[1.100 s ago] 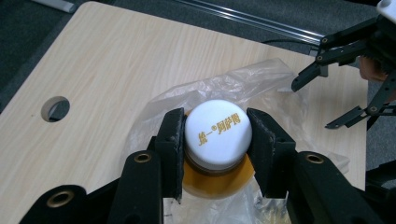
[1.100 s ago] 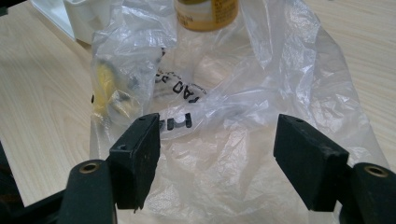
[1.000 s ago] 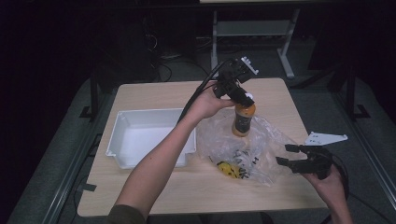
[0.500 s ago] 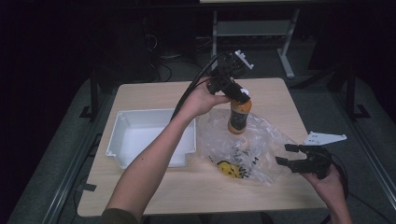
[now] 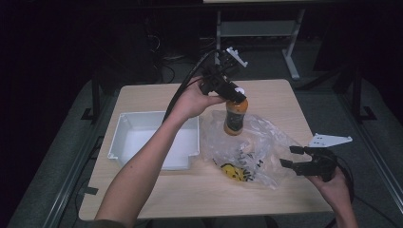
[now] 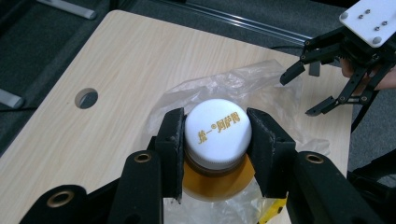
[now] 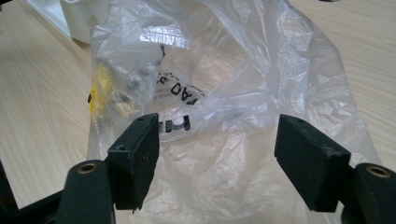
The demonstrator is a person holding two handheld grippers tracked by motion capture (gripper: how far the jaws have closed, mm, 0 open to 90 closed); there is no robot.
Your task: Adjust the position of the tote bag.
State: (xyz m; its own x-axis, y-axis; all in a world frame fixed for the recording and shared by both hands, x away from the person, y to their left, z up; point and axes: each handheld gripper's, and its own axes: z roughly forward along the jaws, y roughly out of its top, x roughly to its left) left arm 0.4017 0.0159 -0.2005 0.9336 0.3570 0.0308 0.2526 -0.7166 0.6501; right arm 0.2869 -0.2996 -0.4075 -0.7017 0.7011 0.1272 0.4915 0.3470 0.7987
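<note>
Two grippers working: my left gripper (image 6: pixel 215 140) clamps the bottle (image 5: pixel 235 116) cap above the plastic bag (image 5: pixel 252 147); my right gripper (image 7: pixel 217 158) gapes empty. Next, the white bin (image 5: pixel 126 135).

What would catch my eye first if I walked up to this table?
Probably the orange bottle, held by its white cap in the left tongs above a crumpled clear plastic bag mid-table. Next, the empty white tray to the bag's left, and the right tongs, open at the bag's right edge.
</note>
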